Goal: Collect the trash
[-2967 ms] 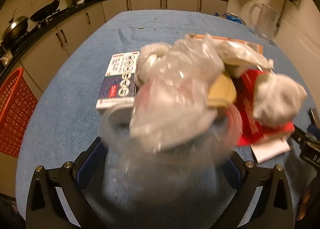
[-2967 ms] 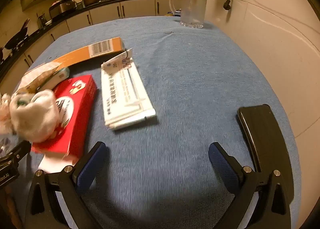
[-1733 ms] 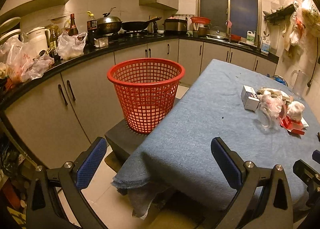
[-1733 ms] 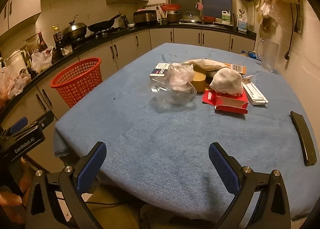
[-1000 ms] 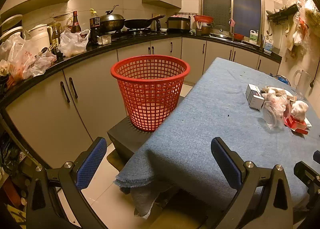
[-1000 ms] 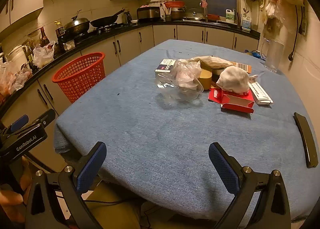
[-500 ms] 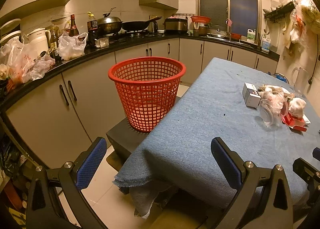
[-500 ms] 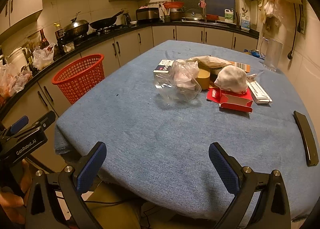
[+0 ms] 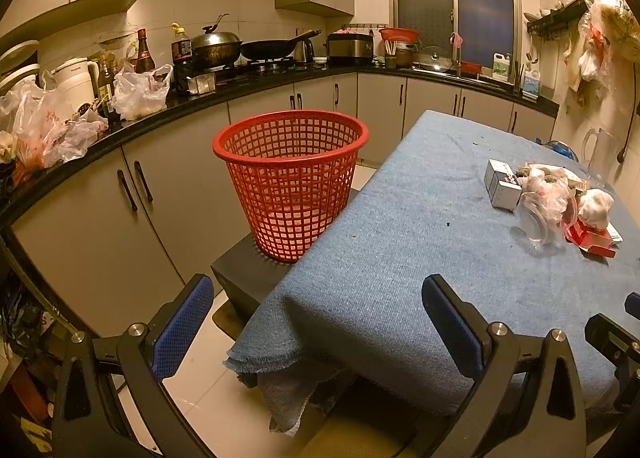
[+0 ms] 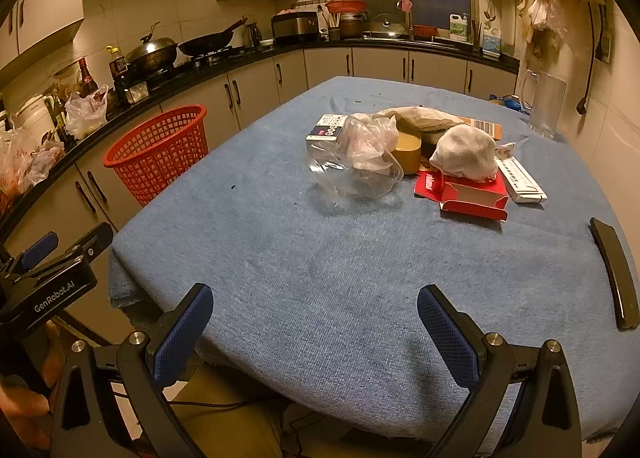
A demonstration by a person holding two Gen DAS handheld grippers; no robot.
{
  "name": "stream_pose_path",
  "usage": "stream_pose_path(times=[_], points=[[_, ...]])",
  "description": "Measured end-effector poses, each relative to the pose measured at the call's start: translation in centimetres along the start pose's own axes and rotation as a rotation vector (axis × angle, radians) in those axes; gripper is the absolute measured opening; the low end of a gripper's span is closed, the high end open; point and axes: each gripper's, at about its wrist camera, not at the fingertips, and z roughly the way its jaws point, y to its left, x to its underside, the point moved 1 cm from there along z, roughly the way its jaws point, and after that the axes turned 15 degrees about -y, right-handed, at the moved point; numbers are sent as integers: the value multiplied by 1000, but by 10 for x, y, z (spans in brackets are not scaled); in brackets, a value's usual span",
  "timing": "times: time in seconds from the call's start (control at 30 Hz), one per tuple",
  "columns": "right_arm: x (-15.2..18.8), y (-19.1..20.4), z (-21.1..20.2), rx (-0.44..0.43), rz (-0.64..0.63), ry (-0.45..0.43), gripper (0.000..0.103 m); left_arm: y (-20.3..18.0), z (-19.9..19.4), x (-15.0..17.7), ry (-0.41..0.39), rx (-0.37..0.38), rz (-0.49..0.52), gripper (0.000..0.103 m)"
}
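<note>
A pile of trash lies on the blue table [image 10: 320,278]: a clear plastic bag [image 10: 356,166], a crumpled white wad [image 10: 466,154] on a red carton [image 10: 460,188], a small dark and white box [image 10: 326,130], a tan round container [image 10: 408,148] and a flat white box [image 10: 520,176]. The pile also shows in the left wrist view, with the bag [image 9: 540,206] nearest. A red mesh basket [image 9: 290,182] stands on a dark box beside the table's left edge. My left gripper [image 9: 318,318] is open and empty off the table's near corner. My right gripper [image 10: 314,326] is open and empty over the near edge.
A black flat device [image 10: 612,270] lies at the table's right edge. A glass pitcher [image 10: 546,106] stands at the far right. Grey kitchen cabinets [image 9: 120,210] with a cluttered counter run along the left, close behind the basket.
Three seconds ago my left gripper was close over the plastic bag; both grippers have since pulled back from the pile to the table's near edge. In the last second they only drifted slightly.
</note>
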Motion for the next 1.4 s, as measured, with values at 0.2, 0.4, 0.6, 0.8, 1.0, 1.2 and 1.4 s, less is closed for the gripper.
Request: stream_pose_path(times=[0.2, 0.4, 0.6, 0.8, 1.0, 1.2, 1.4], points=[[1, -2, 3, -1, 6, 6, 103, -1, 0, 1, 3, 2, 1, 103], [-4, -17, 6, 12, 25, 3, 103, -12, 5, -8, -5, 63, 32, 103], [-23, -68, -1, 89, 88, -25, 103, -47, 27, -34, 50, 281, 84, 103], [-34, -113, -5, 122, 151, -31, 103, -84, 53, -42, 165, 447, 71, 102], [-43, -142, 4, 75, 173, -6, 97, -118, 61, -44, 190, 542, 113, 87], [-56, -161, 22, 41, 192, -4, 91, -146, 75, -51, 235, 632, 105, 69], [-66, -180, 42, -7, 286, 7, 89, -174, 100, -50, 303, 694, 120, 67]])
